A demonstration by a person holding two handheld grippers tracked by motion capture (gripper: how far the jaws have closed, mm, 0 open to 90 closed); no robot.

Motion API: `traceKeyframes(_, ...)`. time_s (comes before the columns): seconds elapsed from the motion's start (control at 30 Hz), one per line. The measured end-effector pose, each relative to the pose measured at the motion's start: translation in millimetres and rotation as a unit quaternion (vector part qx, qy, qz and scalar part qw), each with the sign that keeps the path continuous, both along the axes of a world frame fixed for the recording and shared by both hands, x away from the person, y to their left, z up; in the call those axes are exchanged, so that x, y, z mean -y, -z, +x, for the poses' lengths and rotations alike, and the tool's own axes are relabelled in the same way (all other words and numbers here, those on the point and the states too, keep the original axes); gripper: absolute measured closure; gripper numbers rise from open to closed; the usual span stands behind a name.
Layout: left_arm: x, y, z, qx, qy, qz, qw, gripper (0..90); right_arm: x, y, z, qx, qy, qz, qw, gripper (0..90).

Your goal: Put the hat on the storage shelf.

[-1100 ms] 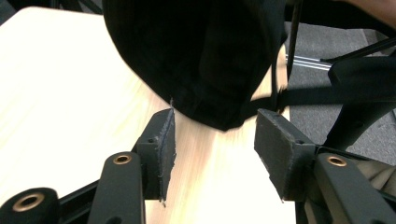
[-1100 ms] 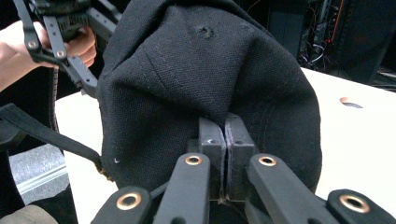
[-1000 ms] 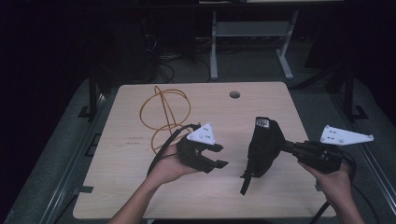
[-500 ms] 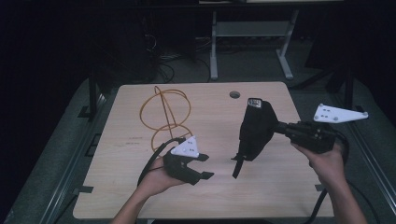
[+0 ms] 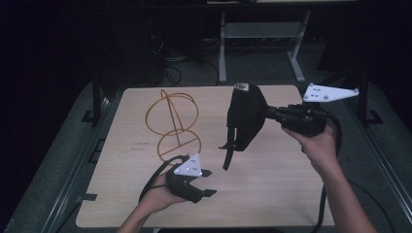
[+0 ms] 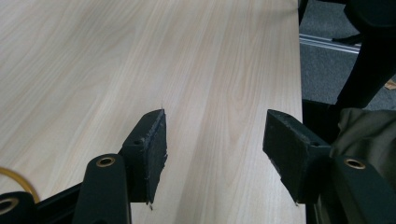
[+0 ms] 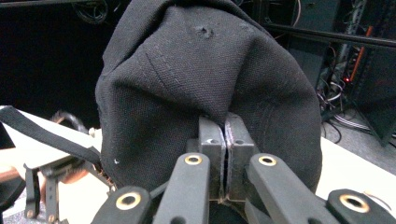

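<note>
A black cap (image 5: 245, 116) hangs in the air over the right half of the wooden table (image 5: 272, 194), its strap (image 5: 227, 158) dangling. My right gripper (image 5: 270, 113) is shut on the cap's cloth. In the right gripper view the jaws (image 7: 225, 126) are pressed together on the cap (image 7: 187, 70), which blocks most of what lies beyond. My left gripper (image 5: 209, 182) is held low near the table's front edge, open and holding nothing. The left gripper view has bare wood (image 6: 93, 56) between the spread jaws (image 6: 215, 135).
A yellow wire stand (image 5: 175, 124) made of hoops rises from the table's left-centre, just beyond my left hand. A small round hole (image 5: 241, 86) sits near the far edge. Behind the table are a dark floor, cables and a metal frame (image 5: 262, 34).
My right gripper has raised the cap and carried it away from me toward the far right. My left gripper has drawn back toward the front edge, still open.
</note>
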State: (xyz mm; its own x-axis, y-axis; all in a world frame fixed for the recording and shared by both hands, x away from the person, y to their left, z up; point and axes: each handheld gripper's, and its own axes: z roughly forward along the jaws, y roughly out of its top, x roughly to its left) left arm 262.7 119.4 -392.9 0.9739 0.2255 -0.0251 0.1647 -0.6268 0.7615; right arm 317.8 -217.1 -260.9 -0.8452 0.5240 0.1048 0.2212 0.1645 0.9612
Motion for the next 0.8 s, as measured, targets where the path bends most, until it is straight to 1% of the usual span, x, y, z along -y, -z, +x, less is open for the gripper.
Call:
traceKeyframes(0.03, 0.0, 0.0, 0.0, 0.000, 0.000, 0.000, 1.0000, 39.4, -3.9, -1.9, 2.5, -0.001, -0.003, -0.001, 1.0000, 88.1)
traceKeyframes(0.07, -0.6, 2.2, -0.5, 0.001, 0.000, 0.001, 1.0000, 39.4, -3.9, -1.9, 2.5, -0.001, -0.003, -0.001, 1.0000, 88.1)
traceKeyframes(0.1, -1.5, 4.1, -0.8, 0.001, 0.002, 0.001, 1.0000, 39.3, -12.1, -6.0, 6.8, 0.000, -0.007, -0.004, 1.0000, 88.1)
traceKeyframes(0.13, -1.5, 4.8, -1.1, -0.002, 0.002, 0.003, 1.0000, 39.3, -16.3, -7.6, 8.6, 0.001, -0.009, -0.002, 1.0000, 88.1)
traceKeyframes(0.17, -1.3, 5.1, -0.9, 0.001, 0.003, 0.005, 1.0000, 39.2, -20.5, -9.2, 10.2, 0.001, -0.012, -0.001, 0.9999, 88.1)
traceKeyframes(0.2, -1.3, 4.7, -0.7, 0.002, 0.004, 0.007, 1.0000, 39.1, -24.7, -10.6, 11.7, 0.003, -0.014, 0.000, 0.9999, 88.1)
traceKeyframes(0.23, -1.3, 4.7, -0.7, 0.002, 0.004, 0.007, 1.0000, 39.1, -24.7, -10.6, 11.7, 0.003, -0.014, 0.000, 0.9999, 88.1)
traceKeyframes(0.27, -1.5, 3.6, -0.7, 0.006, 0.007, 0.007, 0.9999, 39.1, -32.8, -13.5, 14.2, 0.003, -0.018, 0.000, 0.9998, 88.1)
traceKeyframes(0.33, -1.3, 3.2, -1.6, 0.006, 0.008, 0.008, 0.9999, 39.1, -40.3, -16.4, 16.9, 0.005, -0.023, -0.001, 0.9997, 88.1)
traceKeyframes(0.37, -1.3, 3.2, -1.6, 0.006, 0.008, 0.008, 0.9999, 39.1, -40.3, -16.4, 16.9, 0.005, -0.023, -0.001, 0.9997, 88.1)
traceKeyframes(0.47, -1.3, 4.7, -2.8, 0.011, 0.017, 0.016, 0.9997, 39.7, -52.9, -22.1, 22.2, 0.009, -0.030, 0.000, 0.9995, 88.1)
traceKeyframes(0.5, -1.2, 5.7, -4.6, 0.015, 0.023, 0.019, 0.9994, 41.4, -59.6, -25.4, 24.8, 0.010, -0.034, 0.001, 0.9994, 88.1)
traceKeyframes(0.53, -1.1, 6.2, -5.9, 0.015, 0.023, 0.019, 0.9994, 41.6, -62.5, -26.8, 26.0, 0.010, -0.036, 0.000, 0.9993, 88.1)
traceKeyframes(0.6, -1.7, 6.7, -6.6, 0.016, 0.026, 0.018, 0.9994, 41.1, -70.6, -30.2, 29.3, 0.013, -0.040, -0.003, 0.9991, 88.1)
traceKeyframes(0.63, -1.7, 6.7, -6.6, 0.016, 0.026, 0.018, 0.9994, 40.9, -70.6, -30.2, 29.3, 0.013, -0.040, -0.003, 0.9991, 88.1)
traceKeyframes(0.7, -1.7, 8.6, -6.9, 0.012, 0.024, 0.017, 0.9995, 40.7, -81.8, -34.5, 33.2, 0.016, -0.046, -0.004, 0.9988, 88.1)
traceKeyframes(0.8, -0.8, 11.5, -6.2, 0.013, 0.030, 0.023, 0.9992, 40.3, -94.2, -39.4, 37.5, 0.020, -0.054, 0.000, 0.9984, 88.1)
